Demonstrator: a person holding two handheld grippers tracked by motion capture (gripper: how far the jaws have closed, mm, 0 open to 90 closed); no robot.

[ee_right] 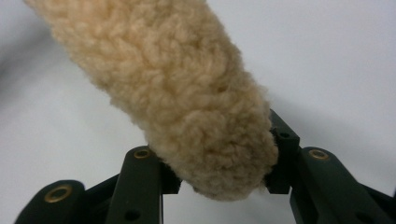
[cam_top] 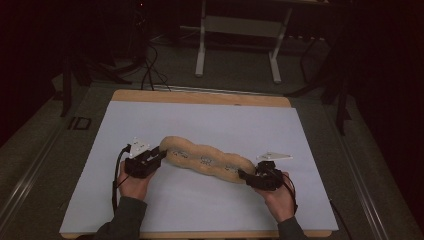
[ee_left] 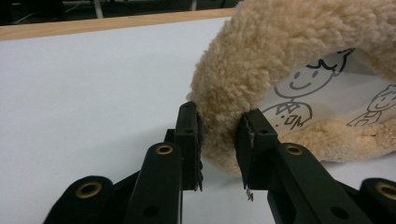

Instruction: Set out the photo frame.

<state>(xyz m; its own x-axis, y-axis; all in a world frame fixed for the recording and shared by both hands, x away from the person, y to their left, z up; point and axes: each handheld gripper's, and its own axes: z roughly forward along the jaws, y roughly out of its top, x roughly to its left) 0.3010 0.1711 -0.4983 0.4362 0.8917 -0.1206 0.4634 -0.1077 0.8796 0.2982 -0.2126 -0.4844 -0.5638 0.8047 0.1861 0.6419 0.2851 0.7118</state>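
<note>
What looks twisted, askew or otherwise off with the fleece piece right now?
The long tan fleece strip looks twisted along its length, bulging like a rope rather than lying flat, with its white cartoon-printed lining showing only in patches. The left gripper and right gripper each have an end between their jaws. Nothing looks torn or spilled.

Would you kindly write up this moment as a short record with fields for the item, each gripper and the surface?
item: tan fleece roll, stretched between the grippers, cartoon-printed lining showing
left gripper: jaws pressed on the roll's left end
right gripper: roll's other end between its jaws, touching both
surface: white sheet on a wooden table
</note>
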